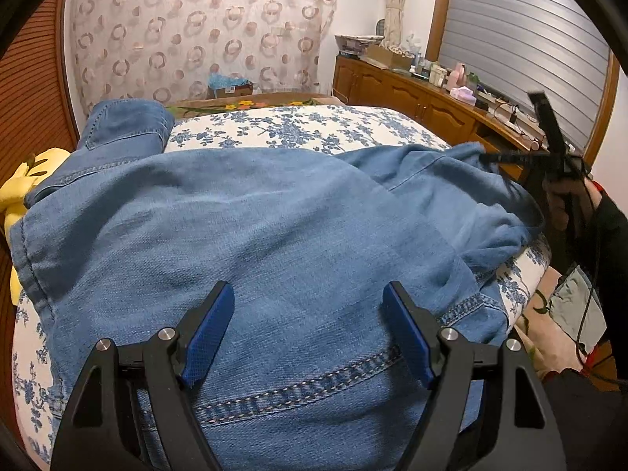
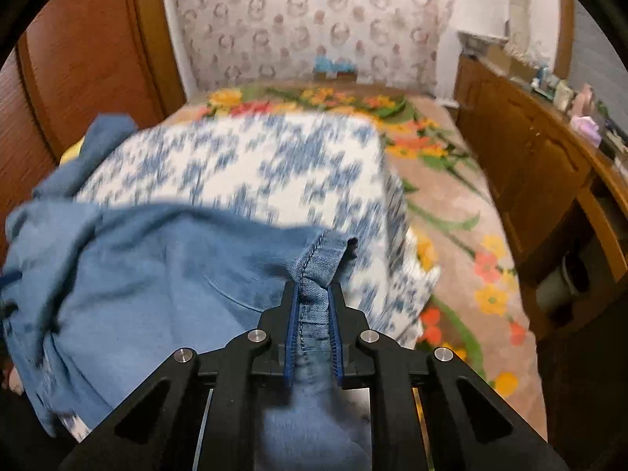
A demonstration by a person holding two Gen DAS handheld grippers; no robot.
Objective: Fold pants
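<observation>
1. Centrally, denim pants [image 1: 251,227] lie spread over the floral-sheeted bed [image 1: 298,125]; one leg reaches toward the far left corner.
2. Left gripper [image 1: 308,329]: jaws wide apart above the stitched seam; pads not pressing the cloth.
3. Right gripper [image 2: 314,314]: jaws clamped together on a hemmed edge of the pants; fabric bunched between the pads.
4. Background: cardboard box [image 1: 229,88] holding something blue, contents unclear; cluttered wooden cabinet [image 1: 412,94].
</observation>
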